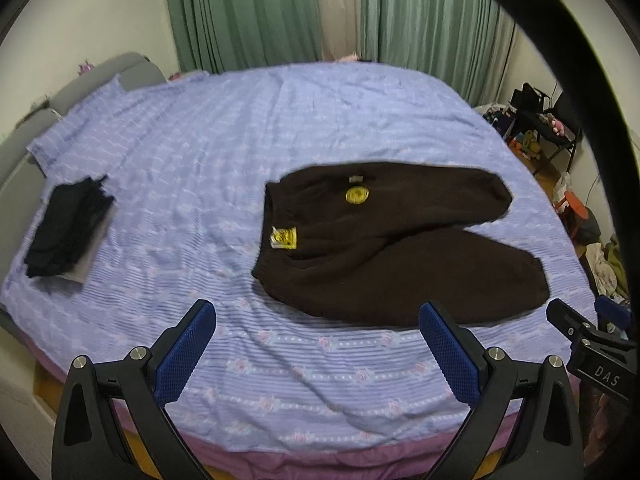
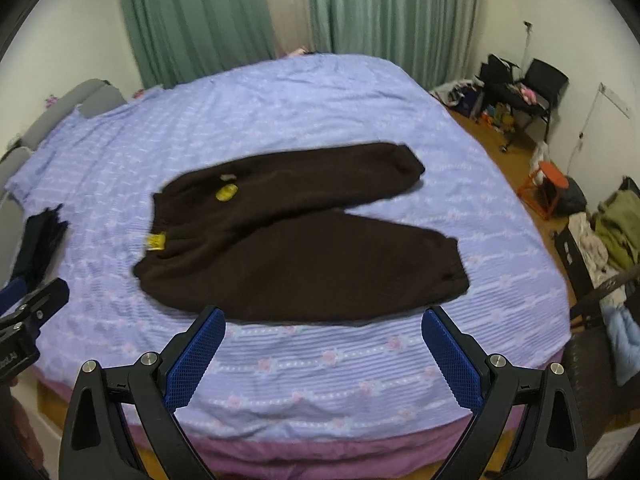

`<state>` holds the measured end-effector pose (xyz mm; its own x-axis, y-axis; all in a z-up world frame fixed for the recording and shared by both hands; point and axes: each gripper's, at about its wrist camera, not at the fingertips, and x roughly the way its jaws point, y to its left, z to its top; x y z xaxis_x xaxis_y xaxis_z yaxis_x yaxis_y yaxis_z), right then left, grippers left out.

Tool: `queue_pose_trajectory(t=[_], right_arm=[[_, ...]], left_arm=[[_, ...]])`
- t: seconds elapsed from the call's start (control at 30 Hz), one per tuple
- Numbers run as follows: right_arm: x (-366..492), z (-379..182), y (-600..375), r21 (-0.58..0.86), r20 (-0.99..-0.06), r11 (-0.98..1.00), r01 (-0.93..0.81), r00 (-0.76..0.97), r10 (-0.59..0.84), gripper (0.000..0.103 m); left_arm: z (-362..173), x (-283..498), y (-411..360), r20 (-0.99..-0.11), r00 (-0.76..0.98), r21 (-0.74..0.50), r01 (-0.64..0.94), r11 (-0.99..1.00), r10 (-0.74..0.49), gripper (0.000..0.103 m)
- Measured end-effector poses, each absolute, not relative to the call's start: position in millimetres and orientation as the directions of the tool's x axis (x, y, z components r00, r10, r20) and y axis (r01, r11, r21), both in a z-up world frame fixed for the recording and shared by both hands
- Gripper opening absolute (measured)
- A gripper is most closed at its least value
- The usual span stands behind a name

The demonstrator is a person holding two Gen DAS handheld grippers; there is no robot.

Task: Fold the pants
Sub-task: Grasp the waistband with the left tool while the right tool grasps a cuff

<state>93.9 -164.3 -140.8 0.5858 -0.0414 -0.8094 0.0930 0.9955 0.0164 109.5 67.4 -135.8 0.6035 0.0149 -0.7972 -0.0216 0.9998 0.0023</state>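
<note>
Dark brown pants (image 1: 384, 240) lie spread flat on the purple bed sheet (image 1: 240, 140), waistband to the left, both legs pointing right in a V. A yellow patch (image 1: 357, 195) and a yellow tag (image 1: 283, 237) mark the waist. They show the same way in the right wrist view (image 2: 300, 248). My left gripper (image 1: 316, 312) is open and empty, above the near bed edge in front of the waist. My right gripper (image 2: 322, 320) is open and empty, just in front of the near leg. The right gripper's side (image 1: 588, 340) shows at the left view's right edge.
A folded dark garment stack (image 1: 68, 228) lies on the bed's left side. A grey headboard (image 1: 24, 136) is at the left, green curtains (image 1: 420, 12) behind. A cluttered chair (image 2: 528, 92), orange stool (image 2: 548, 188) and clothes pile (image 2: 612, 232) stand on the floor at the right.
</note>
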Motion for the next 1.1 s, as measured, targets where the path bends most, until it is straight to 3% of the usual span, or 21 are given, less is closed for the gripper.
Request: queue_pose_trajectory(t=[0.27, 0.43, 0.77, 0.93, 1.0, 1.1], right_arm=[[137.6, -221.4, -161.4, 0.048, -0.844, 0.985, 0.167, 0.534, -0.049, 0.096], [159.7, -267.7, -173.5, 0.074, -0.877, 0.969, 0.235, 0.477, -0.048, 0.085], [171.5, -306.1, -212.5, 0.088, -0.908, 0.917, 0.390, 0.410, -0.087, 0.079], [181.3, -320.7, -230.5, 0.126, -0.917, 0.884, 0.450, 0.394, -0.069, 0.062], [187.0, -320.4, -229.9, 0.126, -0.916, 0.882, 0.454, 0.394, -0.072, 0.052], [193.9, -313.7, -223.3, 0.081, -0.917, 0.901, 0.426, 0.385, -0.100, 0.033]], left_arm=[[-218.8, 165.6, 79.1, -0.844, 0.537, -0.047, -0.055, 0.997, -0.010, 0.101], [-263.5, 191.8, 81.8, -0.874, 0.486, -0.050, -0.081, 0.995, -0.004, 0.093], [-320.2, 218.0, 94.9, -0.921, 0.377, -0.165, -0.163, 0.973, -0.093, 0.088], [-338.5, 226.4, 105.7, -0.926, 0.331, -0.266, -0.231, 0.936, -0.182, 0.084], [-340.9, 228.5, 107.7, -0.923, 0.321, -0.298, -0.249, 0.922, -0.212, 0.078], [-334.5, 232.5, 108.2, -0.914, 0.331, -0.323, -0.248, 0.913, -0.234, 0.048]])
